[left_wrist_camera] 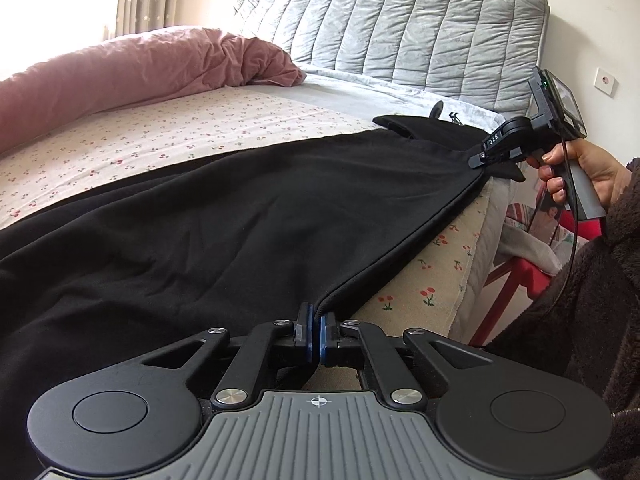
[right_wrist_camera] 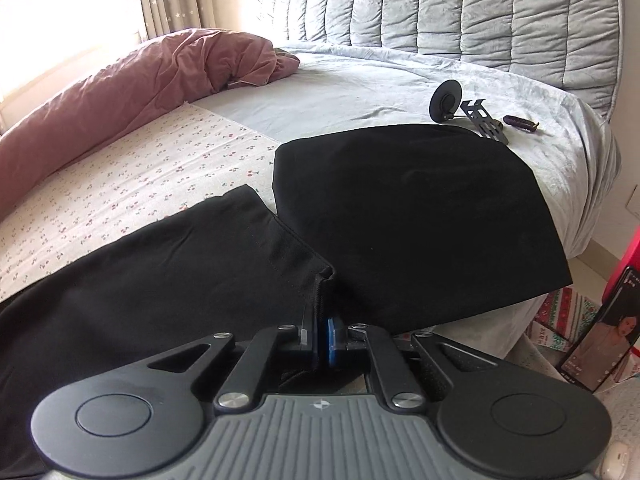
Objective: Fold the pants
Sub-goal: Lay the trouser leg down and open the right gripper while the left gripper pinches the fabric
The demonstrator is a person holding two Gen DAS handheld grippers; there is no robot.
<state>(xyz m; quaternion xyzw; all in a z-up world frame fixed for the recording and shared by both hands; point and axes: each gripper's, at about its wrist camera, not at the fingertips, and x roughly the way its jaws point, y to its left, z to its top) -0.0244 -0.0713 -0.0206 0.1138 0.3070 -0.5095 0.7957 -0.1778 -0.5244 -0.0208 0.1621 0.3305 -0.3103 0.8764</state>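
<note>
Black pants [left_wrist_camera: 192, 232] lay spread across a bed [left_wrist_camera: 120, 128] w/ a cherry-print sheet, near edge running along the mattress side, as a person worked two handheld grippers. The left gripper [left_wrist_camera: 316, 330] had its blue pads pressed together on the near edge of the fabric; the right gripper [right_wrist_camera: 322, 332] was clamped on a seamed corner of the same garment, prob. the waistband or a hem, though which could not be told. The edge between the two grips looked fairly taut.

Risks, as judged from here: both grips sat right at the fabric's margin, so a sharp lift could pull the cloth out of one pair of pads and drop that end. Uneven raising of the two hands could also skew the fold, or drag the far side of the pants along the sheet and bunch it.

The left wrist view alone showed the person's hand [left_wrist_camera: 576, 172] on the right gripper's handle, a dark fleecy sleeve [left_wrist_camera: 592, 292] and the taut edge between the tools. The right wrist view alone showed a second black, already folded-looking piece [right_wrist_camera: 400, 208] beyond the corner, plus a round black mount w/ bracket [right_wrist_camera: 460, 108] toward the quilted headboard [right_wrist_camera: 440, 8]. A pink duvet [right_wrist_camera: 140, 76] was in both.
</note>
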